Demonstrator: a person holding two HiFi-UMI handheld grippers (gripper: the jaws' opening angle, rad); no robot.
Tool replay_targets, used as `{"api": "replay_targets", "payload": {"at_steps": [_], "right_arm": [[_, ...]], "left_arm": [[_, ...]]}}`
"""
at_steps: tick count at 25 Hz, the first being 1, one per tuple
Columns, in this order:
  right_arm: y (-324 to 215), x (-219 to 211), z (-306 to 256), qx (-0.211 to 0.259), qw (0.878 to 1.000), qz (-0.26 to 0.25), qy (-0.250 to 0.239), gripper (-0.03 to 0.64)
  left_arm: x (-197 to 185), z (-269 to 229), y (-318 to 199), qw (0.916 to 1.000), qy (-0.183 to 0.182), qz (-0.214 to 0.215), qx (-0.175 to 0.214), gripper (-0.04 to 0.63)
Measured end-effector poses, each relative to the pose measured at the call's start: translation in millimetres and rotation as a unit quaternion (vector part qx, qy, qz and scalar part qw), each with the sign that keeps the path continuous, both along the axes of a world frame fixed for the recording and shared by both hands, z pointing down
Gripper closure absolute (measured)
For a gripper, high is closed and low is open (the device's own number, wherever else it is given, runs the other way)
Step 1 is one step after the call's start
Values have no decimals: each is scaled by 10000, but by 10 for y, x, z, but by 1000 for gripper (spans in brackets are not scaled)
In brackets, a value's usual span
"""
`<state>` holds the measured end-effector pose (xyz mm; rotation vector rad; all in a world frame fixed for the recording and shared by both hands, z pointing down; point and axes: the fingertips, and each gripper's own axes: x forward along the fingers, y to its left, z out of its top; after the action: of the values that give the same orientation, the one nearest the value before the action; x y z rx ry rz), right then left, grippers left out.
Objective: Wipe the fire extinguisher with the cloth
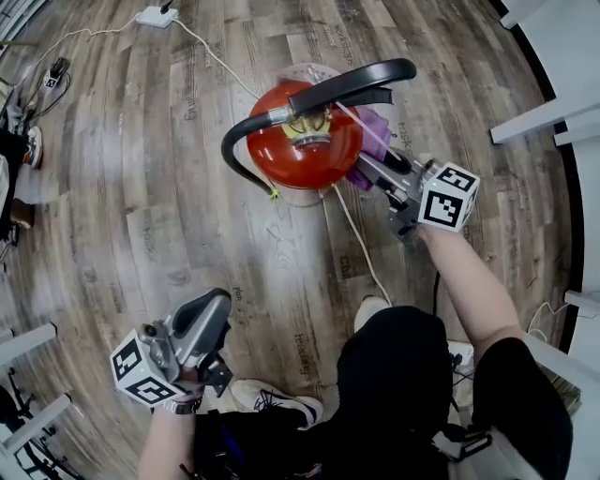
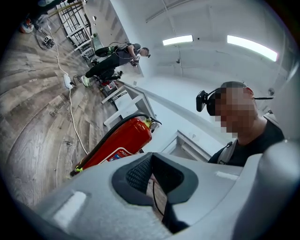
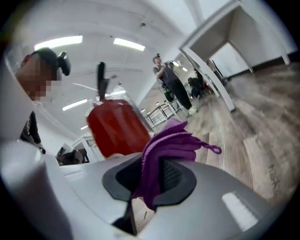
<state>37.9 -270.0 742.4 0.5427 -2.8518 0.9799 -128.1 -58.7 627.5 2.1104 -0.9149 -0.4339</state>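
Observation:
A red fire extinguisher [image 1: 302, 145] with a black handle and hose stands upright on the wood floor, seen from above. My right gripper [image 1: 367, 167] is shut on a purple cloth [image 1: 375, 139], and the cloth lies against the extinguisher's right side. The right gripper view shows the cloth [image 3: 166, 145] bunched between the pads, with the red body [image 3: 115, 126] just beyond. My left gripper [image 1: 204, 326] hangs low at the left, well away from the extinguisher, shut with nothing in it. Its own view shows the extinguisher [image 2: 119, 145] in the distance.
A white power strip [image 1: 157, 16] lies at the back with its cable running over the floor past the extinguisher [image 1: 361, 246]. White furniture legs [image 1: 544, 112] stand at the right. My shoes [image 1: 277, 398] are near the bottom. Another person [image 2: 117, 54] sits far off.

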Motion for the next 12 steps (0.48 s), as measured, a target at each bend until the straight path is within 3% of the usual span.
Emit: {"api": "replay_targets", "payload": {"at_steps": [3,6,9,10,12], "right_arm": [[298,45,-741,1291,9910,18,368,554],[516,-8,-1272,2718,9538,-33,1278,554],[724,-212,-1588,3771,8970,-159,2300,554],[798,-271,-1600,4082,8690,-306,2779,554],[933,-400,-1538,4660,8017,-725,3672,555]], "left_arm": [[77,-40,-11,9997,17,231,90,597],[133,-115,-16,9991,67,354,211,597],[149,-185,15,9988,88,388,277,597],[153,-198,28,9988,88,398,282,597],[162,-221,49,9987,115,412,279,597]]}}
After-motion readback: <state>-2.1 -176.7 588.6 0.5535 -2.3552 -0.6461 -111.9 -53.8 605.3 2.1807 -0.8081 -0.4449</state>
